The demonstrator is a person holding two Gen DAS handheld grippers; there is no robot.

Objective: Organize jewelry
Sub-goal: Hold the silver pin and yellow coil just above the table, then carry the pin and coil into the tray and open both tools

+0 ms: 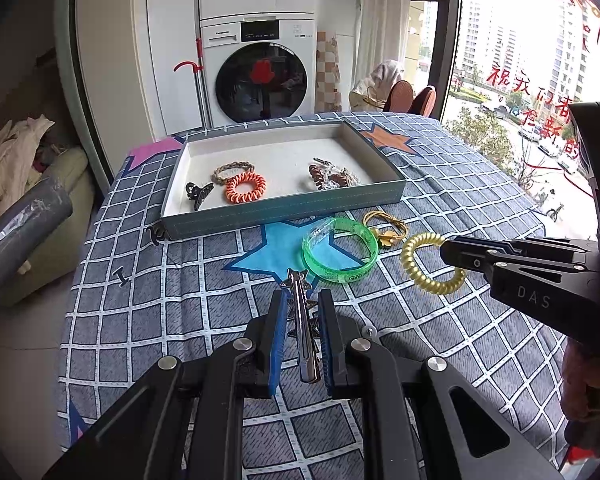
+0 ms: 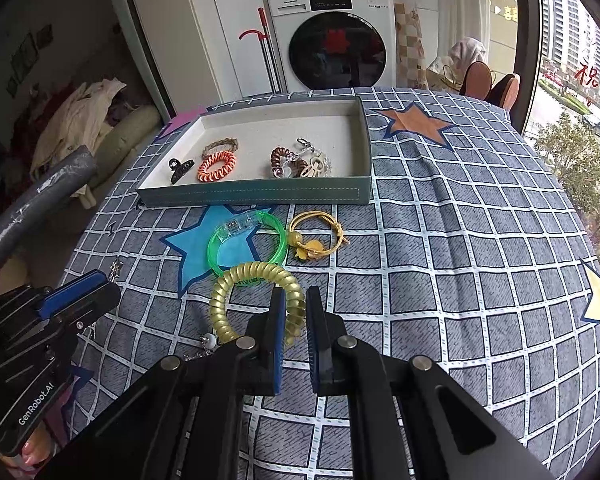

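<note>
Two hand-held grippers work over a worktop [image 2: 460, 280] covered in a blue-grey grid cloth with coloured stars. The left hand-held gripper [image 1: 300, 308], blue-padded, is pinching a silver metal hair clip [image 1: 302, 320] that stands lengthwise between its fingers, star-shaped trim showing at the tip. The right hand-held gripper [image 2: 292, 308] is pinching the rim of a yellow-gold spiral hair tie [image 2: 256, 300], its fingers drawn close on the coil; from the left wrist view the same tie hangs from the fingertips just above the cloth.

Just beyond the held tie, a translucent green bangle [image 2: 246, 242] lies flat on a light-blue star, and beside it to the right sits a yellow cord hair tie with beads [image 2: 316, 236]. A small white-headed pin or earring [image 2: 209, 339] lies on the cloth near the right gripper's left finger.

Farther back stands a shallow teal-sided tray [image 2: 260, 194] with a pale lining. Inside it, at the left, are a black claw clip [image 2: 179, 168], an orange spiral hair tie [image 2: 217, 166] and a braided beige band [image 2: 220, 146] touching it; at the right is a tangled heap of a brown spiral tie, chain and pale trinkets [image 2: 300, 160].

Behind the worktop stands a white front-loading washing machine [image 2: 332, 32], with a window onto apartment blocks at the right.
</note>
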